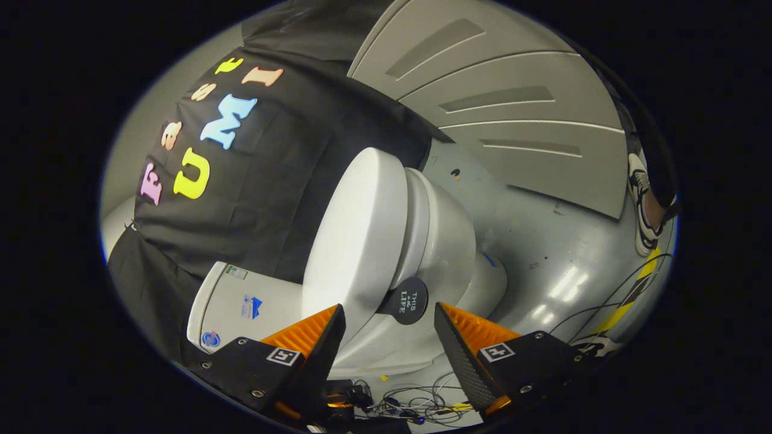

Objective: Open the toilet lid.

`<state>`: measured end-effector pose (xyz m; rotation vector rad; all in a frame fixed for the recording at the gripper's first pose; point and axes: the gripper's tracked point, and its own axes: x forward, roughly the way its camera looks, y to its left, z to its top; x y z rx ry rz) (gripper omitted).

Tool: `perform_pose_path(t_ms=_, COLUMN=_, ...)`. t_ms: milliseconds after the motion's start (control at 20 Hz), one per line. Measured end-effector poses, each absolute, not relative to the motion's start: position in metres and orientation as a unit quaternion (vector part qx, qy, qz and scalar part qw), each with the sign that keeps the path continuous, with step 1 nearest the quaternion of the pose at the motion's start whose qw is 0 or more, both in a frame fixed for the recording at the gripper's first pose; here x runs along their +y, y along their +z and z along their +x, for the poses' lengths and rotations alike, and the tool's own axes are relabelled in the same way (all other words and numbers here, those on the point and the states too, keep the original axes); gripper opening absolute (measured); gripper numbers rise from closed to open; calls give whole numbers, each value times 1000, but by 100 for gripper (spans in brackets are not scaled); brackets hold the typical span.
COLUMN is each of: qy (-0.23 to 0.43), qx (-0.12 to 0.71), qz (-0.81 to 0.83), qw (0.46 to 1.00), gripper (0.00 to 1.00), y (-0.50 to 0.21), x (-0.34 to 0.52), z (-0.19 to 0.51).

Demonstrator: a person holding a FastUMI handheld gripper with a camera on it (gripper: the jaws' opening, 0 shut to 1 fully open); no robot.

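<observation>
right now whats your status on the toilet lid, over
Gripper open, jaws apart, holding nothing. Toilet lid just ahead of jaws, untouched; whether shut or raised unclear. Round black tab between jaws. Cables on floor below.

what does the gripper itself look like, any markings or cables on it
The gripper has two wedge-shaped fingers that taper to points, with ribbed inner faces. Each sits on a dark angular mount with visible screws and a small square black-and-white marker tag. Below the mounts lies a tangle of thin cables on the floor; whether they belong to the gripper cannot be told. The jaws are open, with the toilet beyond them.
</observation>
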<state>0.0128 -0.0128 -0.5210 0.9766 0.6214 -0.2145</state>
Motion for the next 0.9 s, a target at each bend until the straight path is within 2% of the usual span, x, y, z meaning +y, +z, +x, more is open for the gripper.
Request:
perform_pose_path(t_ms=50, qy=-101, qx=283, qz=477, qw=826, gripper=90, y=-523, x=-15, z=18)
perform_pose_path(t_ms=150, qy=-104, qx=262, qz=506, qw=815, gripper=79, y=-526, x=-17, z=26)
perform_pose_path(t_ms=200, qy=-106, qx=255, qz=519, qw=809, gripper=70, y=-528, x=-18, z=28)
perform_pose_path(t_ms=250, qy=-108, qx=246, qz=531, qw=803, gripper=67, y=-530, x=-19, z=29)
perform_pose_path(t_ms=400, qy=-111, qx=233, qz=566, qw=783, gripper=39, y=-537, x=-21, z=30)
perform_pose_path(t_ms=600, qy=-111, qx=232, qz=564, qw=784, gripper=14, y=-541, x=-21, z=33)
perform_pose_path(t_ms=750, qy=-108, qx=223, qz=574, qw=780, gripper=9, y=-535, x=-23, z=32)
perform_pose_path(t_ms=800, qy=-109, qx=222, qz=570, qw=784, gripper=3, y=-535, x=-23, z=32)
perform_pose_path(t_ms=900, qy=-111, qx=233, qz=532, qw=806, gripper=0, y=-536, x=-21, z=32)
